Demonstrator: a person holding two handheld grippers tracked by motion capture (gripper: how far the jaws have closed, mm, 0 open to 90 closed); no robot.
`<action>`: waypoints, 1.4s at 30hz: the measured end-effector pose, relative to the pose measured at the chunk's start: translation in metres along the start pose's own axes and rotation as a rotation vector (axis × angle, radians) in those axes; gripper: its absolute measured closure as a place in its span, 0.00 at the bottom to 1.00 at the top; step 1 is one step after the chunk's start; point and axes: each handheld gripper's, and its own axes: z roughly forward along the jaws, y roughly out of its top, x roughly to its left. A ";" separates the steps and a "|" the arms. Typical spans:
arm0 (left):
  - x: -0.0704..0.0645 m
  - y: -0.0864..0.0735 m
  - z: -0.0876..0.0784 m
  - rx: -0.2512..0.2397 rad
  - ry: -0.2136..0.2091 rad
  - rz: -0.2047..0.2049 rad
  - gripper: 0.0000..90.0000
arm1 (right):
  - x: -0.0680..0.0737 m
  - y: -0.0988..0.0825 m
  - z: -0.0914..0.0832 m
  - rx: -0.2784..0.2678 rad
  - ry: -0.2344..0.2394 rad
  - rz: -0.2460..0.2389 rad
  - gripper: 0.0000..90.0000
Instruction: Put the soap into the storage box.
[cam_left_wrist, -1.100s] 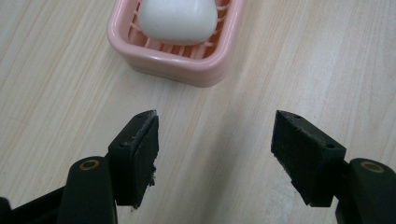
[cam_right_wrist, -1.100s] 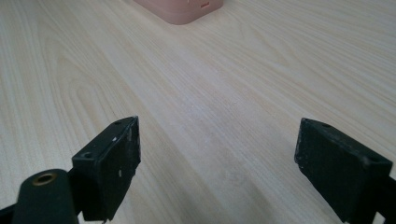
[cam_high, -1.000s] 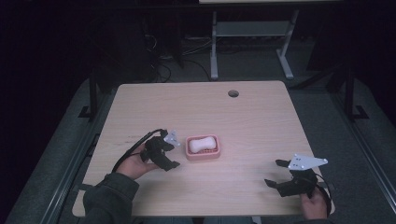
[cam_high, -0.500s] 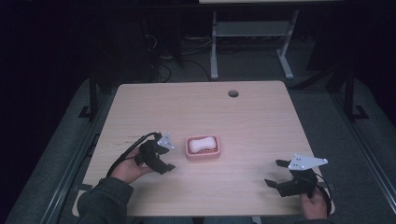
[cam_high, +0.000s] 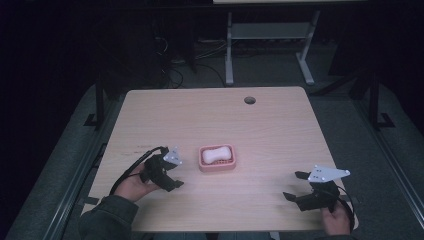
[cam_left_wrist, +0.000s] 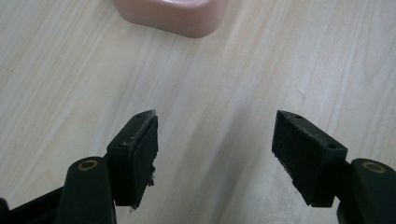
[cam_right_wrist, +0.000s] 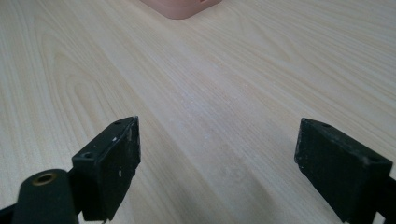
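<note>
Jaws of the left gripper (cam_high: 176, 172) stand apart and empty, now drawn back from the pink plastic soap dish (cam_high: 217, 158) at table centre, so the placing seems finished.

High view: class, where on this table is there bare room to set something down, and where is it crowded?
Bare wood runs from the soap dish back to the cable hole, and between the dish and the right gripper. It is tightest between the left gripper and the dish.
</note>
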 end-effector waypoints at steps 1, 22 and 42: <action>-0.001 -0.001 -0.001 -0.002 0.001 0.000 0.35 | 0.000 0.000 0.000 0.002 0.000 0.001 0.16; -0.011 -0.024 -0.009 -0.014 0.024 -0.003 0.34 | -0.001 -0.003 0.001 0.010 -0.004 0.009 0.16; -0.031 -0.052 -0.019 -0.060 0.069 0.001 0.33 | -0.001 -0.006 0.000 0.016 -0.018 0.035 0.16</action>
